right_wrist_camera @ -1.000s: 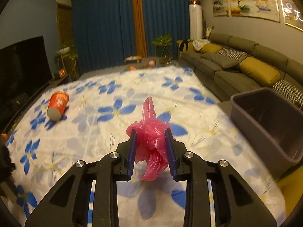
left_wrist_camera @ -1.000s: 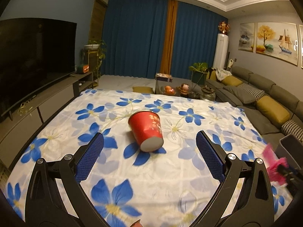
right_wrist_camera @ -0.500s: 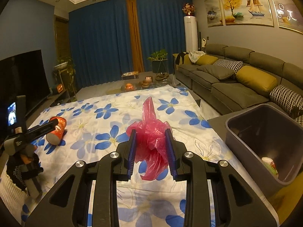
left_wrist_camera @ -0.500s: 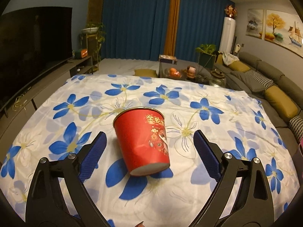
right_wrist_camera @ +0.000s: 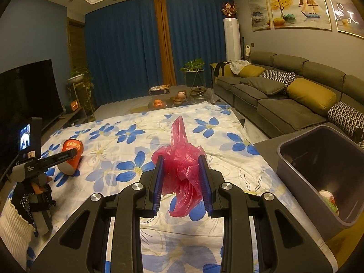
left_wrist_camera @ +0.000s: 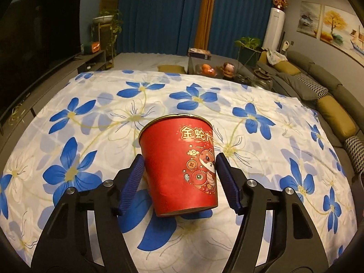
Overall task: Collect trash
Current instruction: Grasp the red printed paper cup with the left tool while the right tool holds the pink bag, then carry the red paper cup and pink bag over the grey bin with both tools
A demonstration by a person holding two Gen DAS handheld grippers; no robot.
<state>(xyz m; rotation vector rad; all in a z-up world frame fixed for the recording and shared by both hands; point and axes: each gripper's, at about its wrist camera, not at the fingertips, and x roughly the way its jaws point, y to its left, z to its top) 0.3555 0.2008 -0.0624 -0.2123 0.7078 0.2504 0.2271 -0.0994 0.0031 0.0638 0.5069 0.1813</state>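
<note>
A red paper cup with a cartoon print lies on its side on the flowered sheet, base toward me. My left gripper has closed on it, blue pads touching both its sides. The cup also shows in the right wrist view, with the left gripper at it. My right gripper is shut on a crumpled pink plastic bag and holds it above the sheet. A grey bin stands at the right, with a small cup inside.
The white sheet with blue flowers covers the floor. A TV and low cabinet run along the left. A grey sofa runs along the right. A glass table with ornaments stands beyond the sheet's far edge.
My left gripper has moved forward to the red cup and closed its jaws onto it. My right gripper has kept the pink bag and risen, facing more toward the bin.
</note>
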